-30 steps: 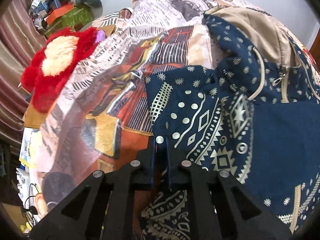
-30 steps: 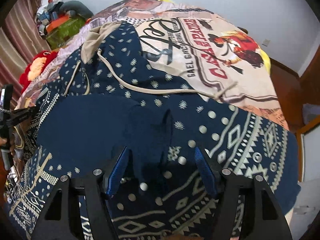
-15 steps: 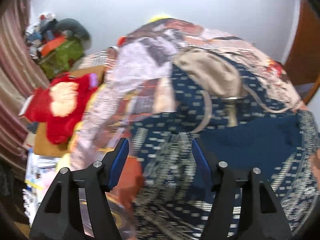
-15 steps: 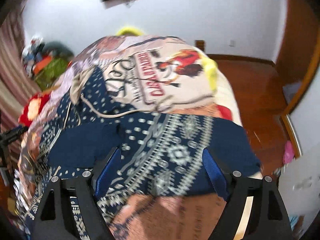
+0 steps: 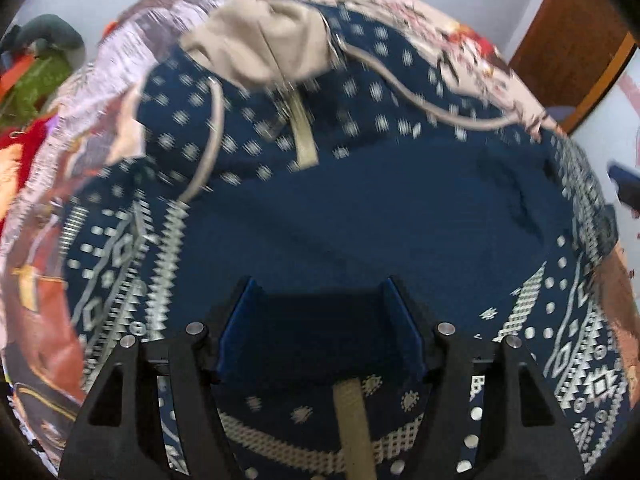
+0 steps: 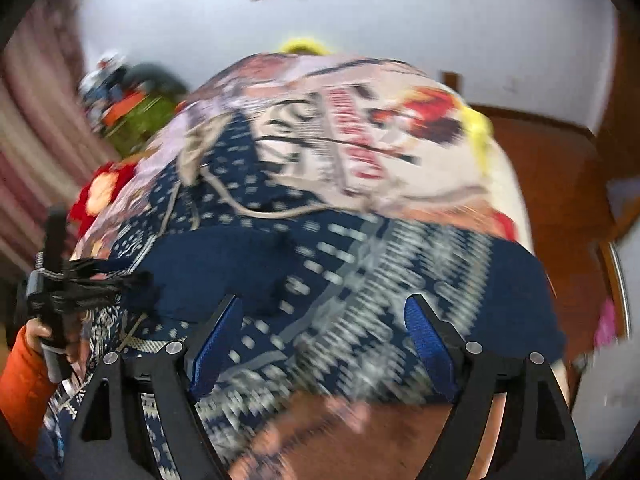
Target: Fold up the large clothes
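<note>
While both frames are motion-blurred, the navy patterned zip hoodie with beige hood lining (image 5: 360,208) lies spread on the bed's printed bedspread (image 6: 384,128), reaching its near edge. Left gripper (image 5: 320,312) fingers apart over the plain navy panel, gripping nothing. Right gripper (image 6: 324,336) fingers apart above the patterned fabric.

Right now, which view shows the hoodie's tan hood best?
The left wrist view. The tan hood sits large and unblocked at the top of the navy hoodie, with the zipper tape below it. In the right wrist view it is only a small, blurred tan patch at the hoodie's far edge.
</note>
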The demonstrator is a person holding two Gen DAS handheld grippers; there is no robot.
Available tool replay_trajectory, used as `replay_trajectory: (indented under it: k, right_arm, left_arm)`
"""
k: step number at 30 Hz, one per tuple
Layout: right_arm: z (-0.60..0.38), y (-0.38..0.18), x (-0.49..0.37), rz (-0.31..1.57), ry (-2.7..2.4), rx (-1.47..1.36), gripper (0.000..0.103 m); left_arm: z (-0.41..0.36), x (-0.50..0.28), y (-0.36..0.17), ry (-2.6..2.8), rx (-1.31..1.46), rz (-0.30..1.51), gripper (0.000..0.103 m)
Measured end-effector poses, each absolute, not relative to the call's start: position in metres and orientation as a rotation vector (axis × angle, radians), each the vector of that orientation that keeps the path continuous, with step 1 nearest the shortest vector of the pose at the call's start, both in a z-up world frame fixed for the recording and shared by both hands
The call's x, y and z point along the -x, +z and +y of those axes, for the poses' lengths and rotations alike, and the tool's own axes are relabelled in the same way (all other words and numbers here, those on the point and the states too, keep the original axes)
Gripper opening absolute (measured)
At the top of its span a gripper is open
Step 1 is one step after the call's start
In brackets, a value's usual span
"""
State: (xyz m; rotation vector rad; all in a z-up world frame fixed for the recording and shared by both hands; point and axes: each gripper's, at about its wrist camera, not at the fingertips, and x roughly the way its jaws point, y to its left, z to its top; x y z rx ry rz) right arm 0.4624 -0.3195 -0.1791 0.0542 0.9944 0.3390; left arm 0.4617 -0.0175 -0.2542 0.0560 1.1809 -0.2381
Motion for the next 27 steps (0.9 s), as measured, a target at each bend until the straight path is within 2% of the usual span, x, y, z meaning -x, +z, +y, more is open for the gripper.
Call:
replay_trajectory:
  k: [2,4,8,10,12,18,23,27]
  right_arm:
    - [-0.301,-0.19,-0.478,1.008,0.366,-0.03,0.073]
    - [-0.286,-0.204,-0.495,1.035,0.382,-0.023,0.062]
    - [-0.273,-0.225,-0.518,1.066,0.387,-0.023,0.05]
    - [-0.268,-0.236,-0.526,1.094,0.388,-0.033,0.035]
    - [-0.267,-0.242,-0.527,1.106,0.398,-0.049,0.027]
    - [-0.257,-0.235,-0.517,1.052,0.439,0.011,0.009]
    - [-0.261,-0.22,-0.509,0.998,0.411,0.04,0.007]
    - [-0.266,-0.211,-0.503,0.976,0.395,0.044,0.006]
  left_arm:
    - [-0.021,-0.462,-0.263,-0.243,-0.063,1.188,0.065]
    - [-0.02,-0.462,-0.266,-0.251,-0.045,1.177,0.067]
    - [-0.007,-0.463,-0.27,-0.27,0.029,1.187,0.073]
    - [-0.001,-0.463,-0.272,-0.278,0.075,1.196,0.074]
    - [0.003,-0.462,-0.271,-0.277,0.091,1.196,0.074]
    - [0.015,-0.452,-0.252,-0.228,0.066,1.147,0.073]
    - [0.079,-0.446,-0.214,-0.053,0.057,1.016,0.073]
    - [0.151,-0.454,-0.22,0.235,-0.011,1.029,0.073]
